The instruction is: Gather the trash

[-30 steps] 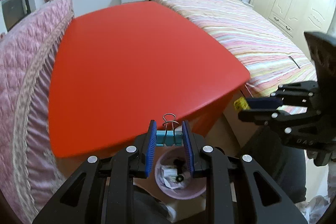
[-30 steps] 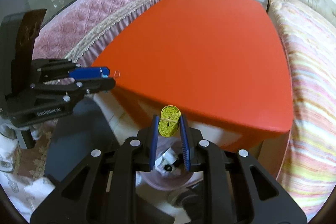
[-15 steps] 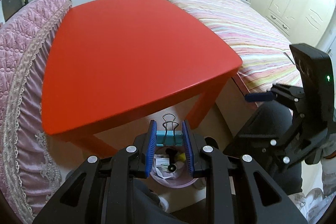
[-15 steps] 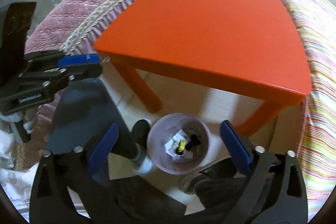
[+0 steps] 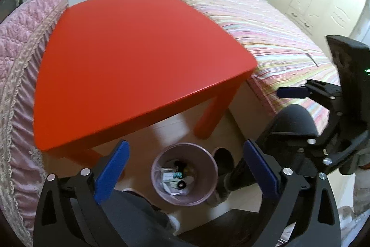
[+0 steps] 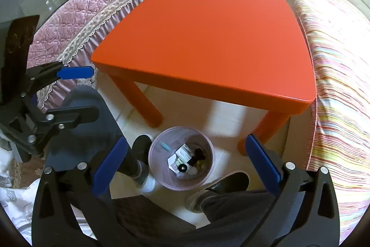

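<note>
- I read this as the drop-off step: both tools hang over the pink bin (image 5: 184, 177), which stands on the floor just in front of the red table (image 5: 138, 57) and between the person's feet.
- My left gripper (image 5: 185, 175) has its jaws swinging apart right now, already about as wide as they go, with nothing between the blue pads (image 5: 111, 171); only the bin shows in the gap.
- My right gripper (image 6: 185, 166) is spread fully wide too, and empty, directly above the same bin.
- The trash is in the bin: paper scraps, a small dark round piece, something yellow and a teal bit near the rim (image 6: 165, 146) (I can't make out exactly what each item is).
- The tabletop looks bare from both wrist views, so I judge the collecting close to done, if not finished.
- Next I would lift both tools away from the bin and sweep the table and floor for leftovers, keeping clear of the person's shoes (image 6: 217, 189).
</note>
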`<state>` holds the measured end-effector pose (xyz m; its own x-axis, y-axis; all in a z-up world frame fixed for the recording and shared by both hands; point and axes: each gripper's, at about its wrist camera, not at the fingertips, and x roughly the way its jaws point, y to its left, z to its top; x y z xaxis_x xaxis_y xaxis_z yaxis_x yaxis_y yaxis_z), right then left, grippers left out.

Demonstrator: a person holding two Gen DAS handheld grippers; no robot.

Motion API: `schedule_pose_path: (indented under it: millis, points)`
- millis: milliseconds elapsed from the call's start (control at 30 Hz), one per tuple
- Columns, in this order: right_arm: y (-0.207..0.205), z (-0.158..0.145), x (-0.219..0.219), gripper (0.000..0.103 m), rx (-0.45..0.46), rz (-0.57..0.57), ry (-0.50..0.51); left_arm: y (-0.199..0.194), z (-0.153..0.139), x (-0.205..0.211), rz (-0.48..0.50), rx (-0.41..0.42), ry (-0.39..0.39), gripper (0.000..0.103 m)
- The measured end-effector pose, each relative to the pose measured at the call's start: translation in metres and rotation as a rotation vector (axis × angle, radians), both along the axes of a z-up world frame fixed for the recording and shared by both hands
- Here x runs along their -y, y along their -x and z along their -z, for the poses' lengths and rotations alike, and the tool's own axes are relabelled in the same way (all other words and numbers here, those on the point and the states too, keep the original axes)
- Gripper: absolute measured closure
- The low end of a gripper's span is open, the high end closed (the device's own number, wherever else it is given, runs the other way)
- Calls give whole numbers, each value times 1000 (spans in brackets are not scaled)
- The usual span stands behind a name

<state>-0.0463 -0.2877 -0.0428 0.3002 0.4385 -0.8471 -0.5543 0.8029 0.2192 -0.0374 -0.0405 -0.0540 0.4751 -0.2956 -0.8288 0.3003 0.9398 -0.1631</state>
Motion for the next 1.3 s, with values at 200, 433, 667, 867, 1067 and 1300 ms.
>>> schedule_pose_path:
  millis: [200,433,667,867,1067,1300]
  points:
    - [0,2,-2,3,-9,4,-16,2,-1,-4,-27,5,-2,8]
    - [-7,-12,-1,3,25,35,-53,-4,-7,-17,-83,32,-10,7]
    - [-32,-45,-10,3,107,58,-87,-17,-28,-30,-116,90,-28,7]
    - [-55,-73,-22,3,176,70,-99,-27,-49,-40,-136,145,-50,7]
    - [-70,-93,-33,3,219,67,-110,-40,-72,-54,-157,197,-13,7]
    - [-76,-107,-39,3,250,58,-116,-53,-83,-59,-162,207,21,6]
